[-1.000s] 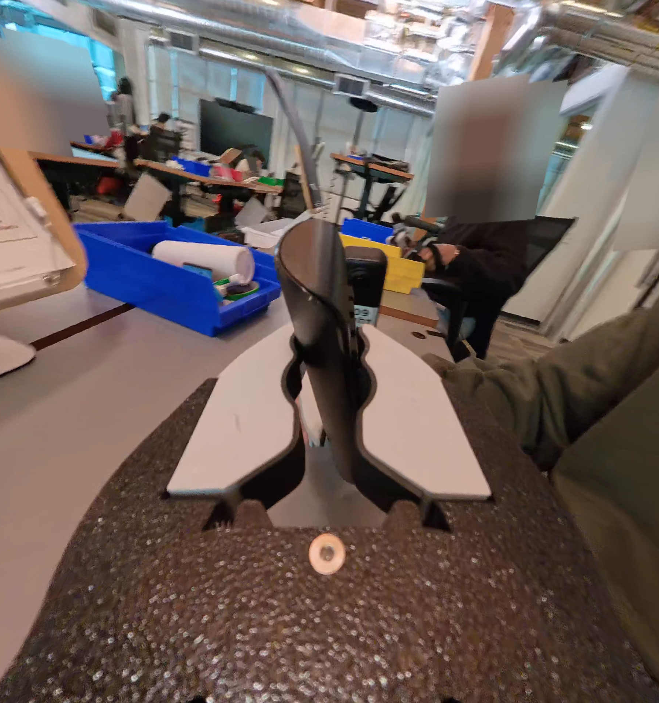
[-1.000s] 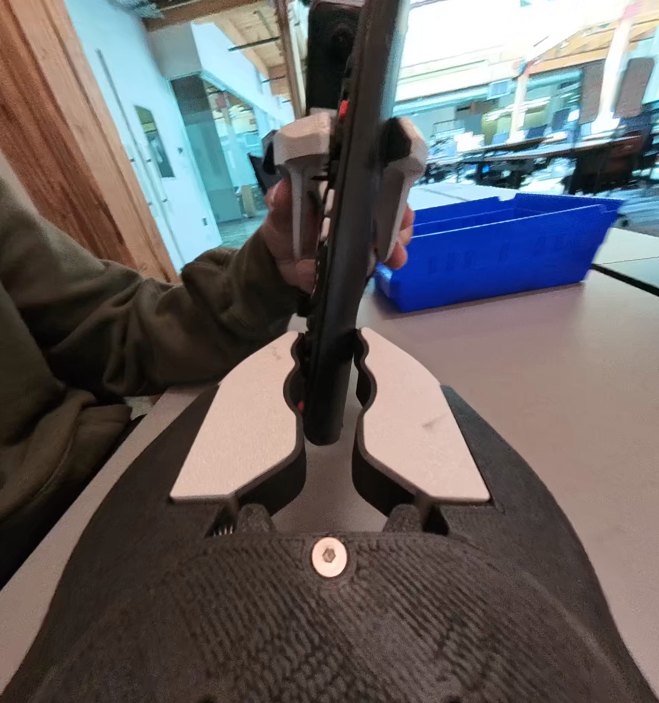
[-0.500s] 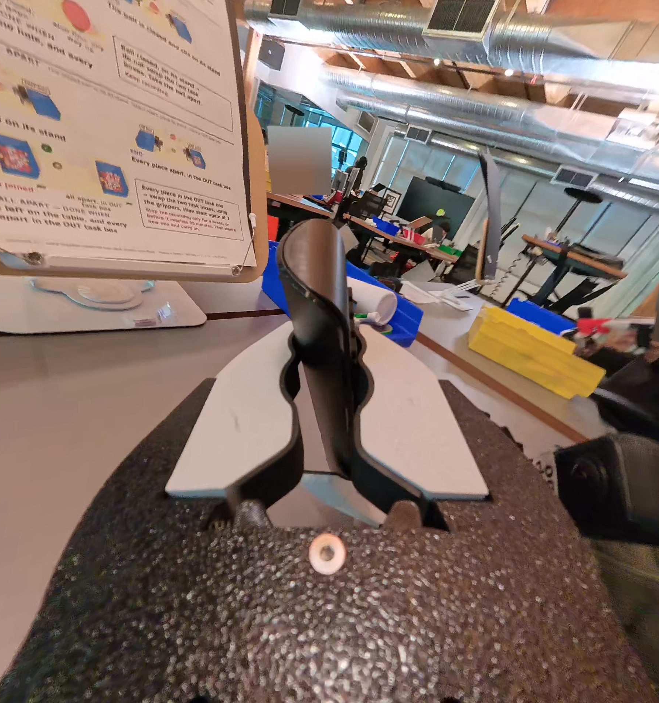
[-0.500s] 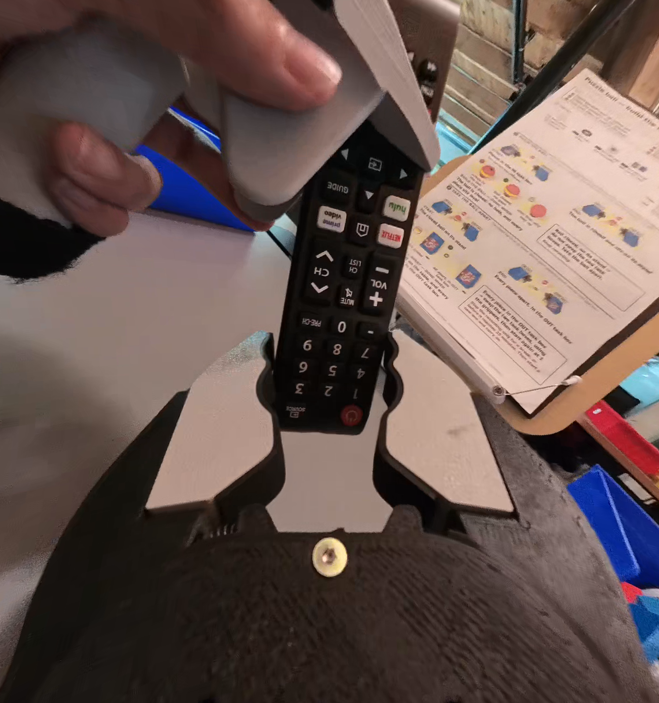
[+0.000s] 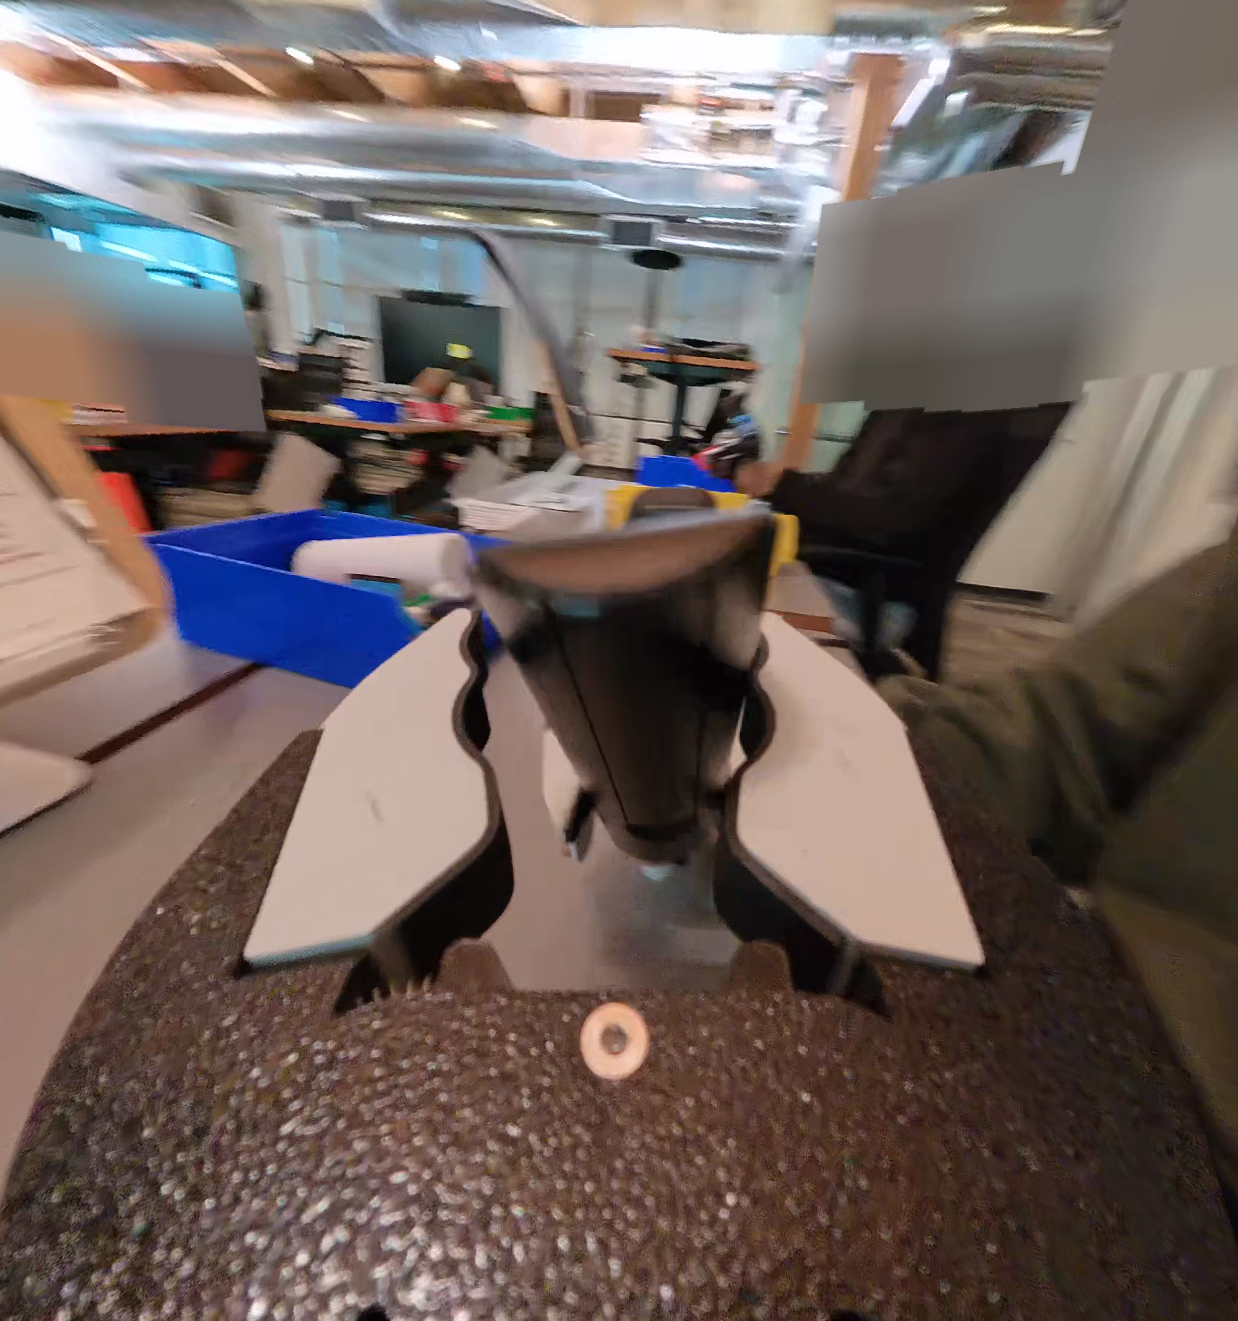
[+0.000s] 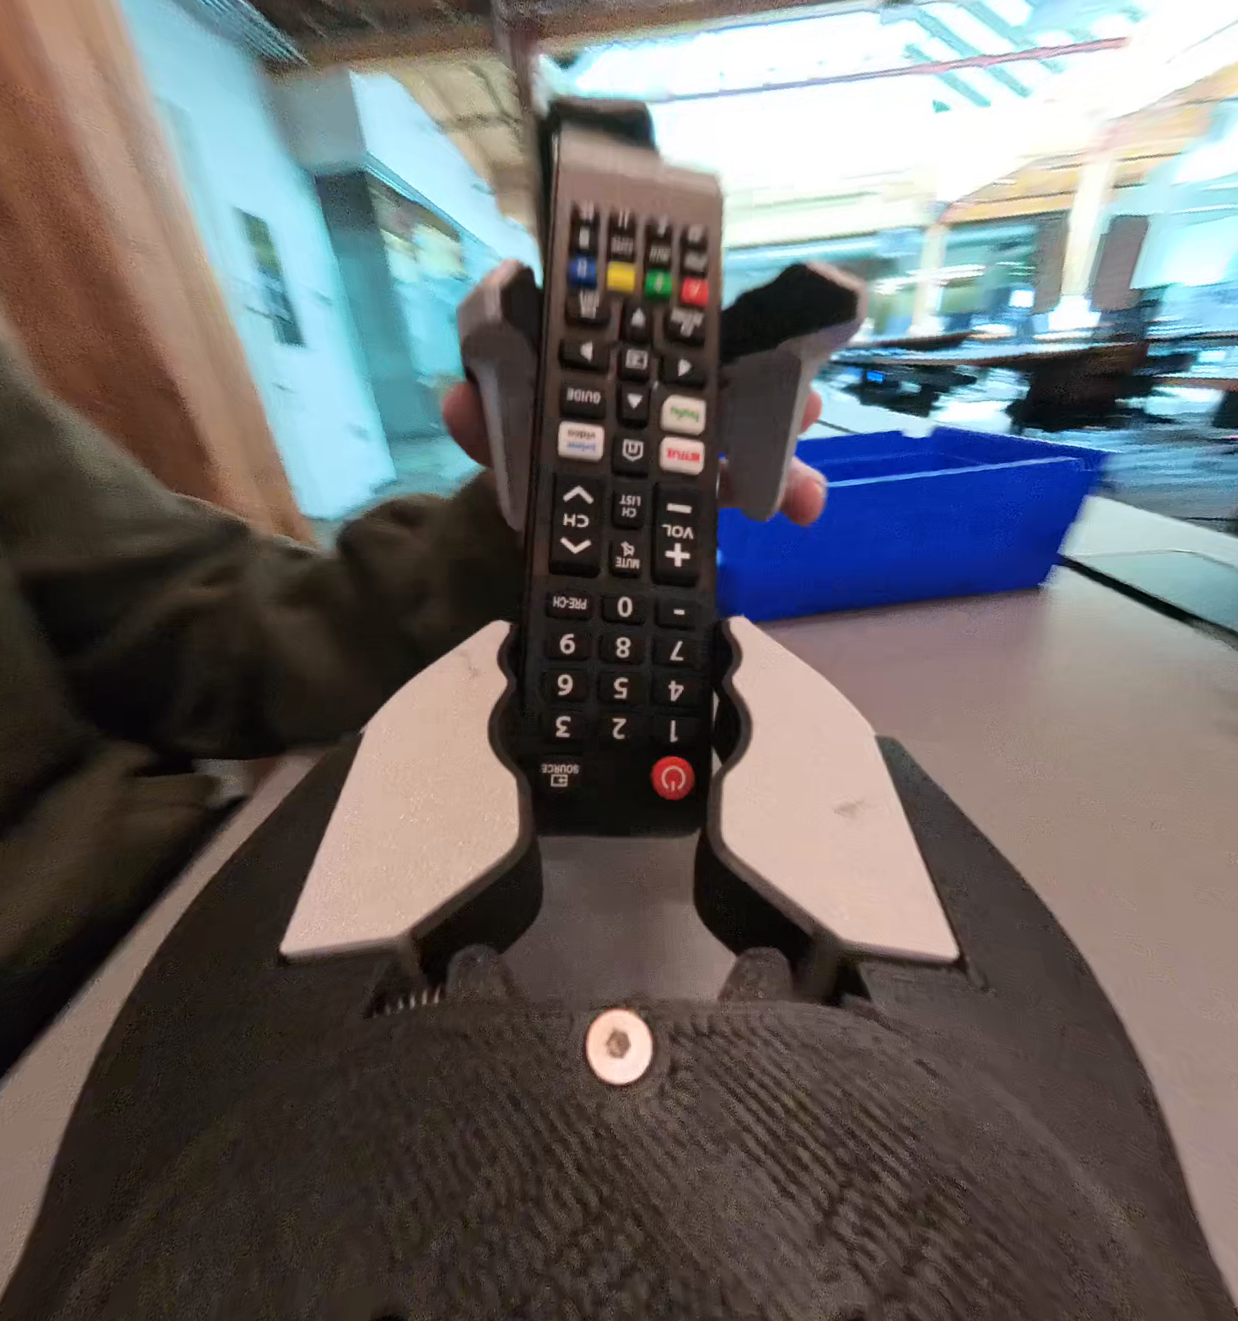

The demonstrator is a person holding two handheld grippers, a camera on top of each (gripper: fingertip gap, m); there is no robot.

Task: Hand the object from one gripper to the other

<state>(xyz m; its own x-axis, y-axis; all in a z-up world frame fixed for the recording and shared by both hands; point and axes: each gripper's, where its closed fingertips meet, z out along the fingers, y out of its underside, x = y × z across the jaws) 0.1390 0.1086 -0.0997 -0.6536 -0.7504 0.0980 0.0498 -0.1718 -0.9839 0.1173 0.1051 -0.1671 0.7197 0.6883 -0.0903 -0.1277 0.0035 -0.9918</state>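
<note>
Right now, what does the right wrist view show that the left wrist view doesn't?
Only the right wrist view shows the remote's button face and the left gripper spread wide around its far end, apparently not gripping.

Only the left wrist view shows a white roll in the blue bin and a yellow bin.

Both show the remote, the grey table and an olive sleeve.
</note>
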